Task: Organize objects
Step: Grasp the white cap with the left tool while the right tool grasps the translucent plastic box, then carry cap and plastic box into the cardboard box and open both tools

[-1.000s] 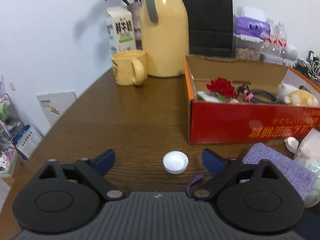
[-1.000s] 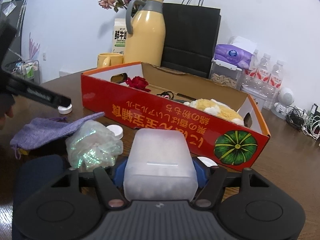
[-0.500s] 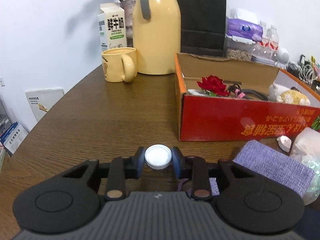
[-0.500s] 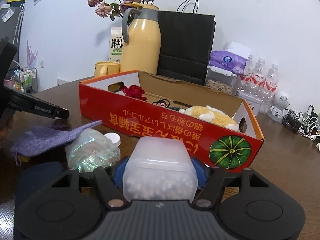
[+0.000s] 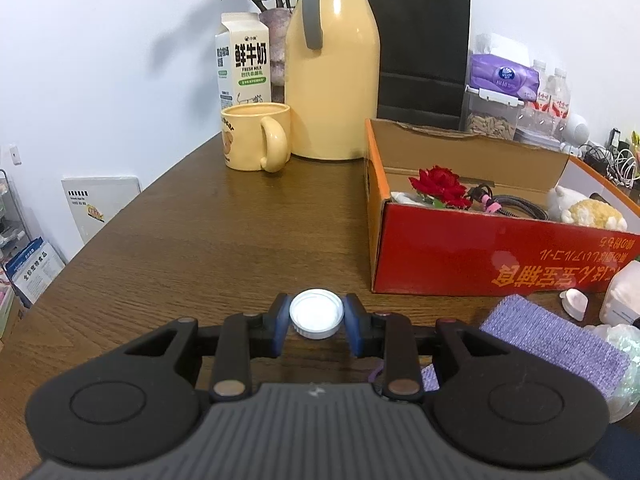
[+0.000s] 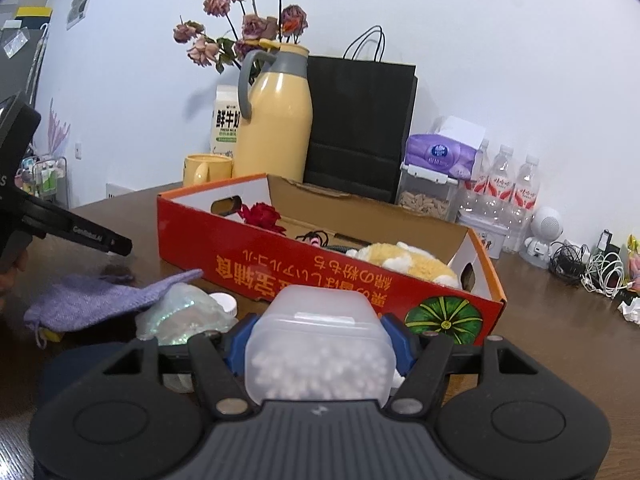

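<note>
Between the blue pads of my left gripper (image 5: pixel 316 320) I hold a white bottle cap (image 5: pixel 316 319), above the brown table (image 5: pixel 224 240), left of the red cardboard box (image 5: pixel 480 264). My right gripper (image 6: pixel 318 346) clamps a frosted plastic container (image 6: pixel 318 344) with small white beads; its bottom is hidden. The purple pouch (image 5: pixel 556 344) is partly covered, and the box's right end is cut off.
</note>
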Demonstrator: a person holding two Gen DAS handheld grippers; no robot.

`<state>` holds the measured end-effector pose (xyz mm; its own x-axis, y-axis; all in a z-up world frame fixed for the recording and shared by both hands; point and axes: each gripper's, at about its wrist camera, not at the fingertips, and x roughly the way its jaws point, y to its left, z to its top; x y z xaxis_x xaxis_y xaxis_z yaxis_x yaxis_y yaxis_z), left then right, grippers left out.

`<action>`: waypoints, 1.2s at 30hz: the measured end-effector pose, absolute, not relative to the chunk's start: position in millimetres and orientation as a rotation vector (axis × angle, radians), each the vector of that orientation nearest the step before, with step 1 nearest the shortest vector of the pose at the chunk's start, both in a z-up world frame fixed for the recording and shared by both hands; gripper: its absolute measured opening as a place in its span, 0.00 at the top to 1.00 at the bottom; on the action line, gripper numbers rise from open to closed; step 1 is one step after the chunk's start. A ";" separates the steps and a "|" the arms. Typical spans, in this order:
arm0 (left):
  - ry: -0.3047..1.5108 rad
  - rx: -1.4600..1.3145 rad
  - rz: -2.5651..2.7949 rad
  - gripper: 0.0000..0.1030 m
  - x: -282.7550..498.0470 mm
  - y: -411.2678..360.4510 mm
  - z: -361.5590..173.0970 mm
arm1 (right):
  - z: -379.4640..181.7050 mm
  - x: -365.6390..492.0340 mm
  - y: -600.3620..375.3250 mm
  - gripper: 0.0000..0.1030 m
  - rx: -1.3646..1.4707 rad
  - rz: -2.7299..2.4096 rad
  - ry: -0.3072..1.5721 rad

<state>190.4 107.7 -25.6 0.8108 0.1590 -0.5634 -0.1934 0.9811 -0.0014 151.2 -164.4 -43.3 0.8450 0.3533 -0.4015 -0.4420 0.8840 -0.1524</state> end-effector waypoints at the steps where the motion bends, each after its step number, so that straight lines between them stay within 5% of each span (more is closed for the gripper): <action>1: 0.591 -0.059 0.190 0.71 189.7 107.4 -25.0 | -42.8 150.7 -164.6 0.37 -0.243 0.425 0.370; 19: 0.356 -0.082 0.041 0.71 202.5 55.2 72.2 | 22.9 179.6 -150.9 0.37 -0.218 0.420 0.186; 36: 0.464 -0.170 0.109 0.71 295.3 43.7 42.5 | -5.7 285.0 -126.1 0.37 -0.093 0.384 0.326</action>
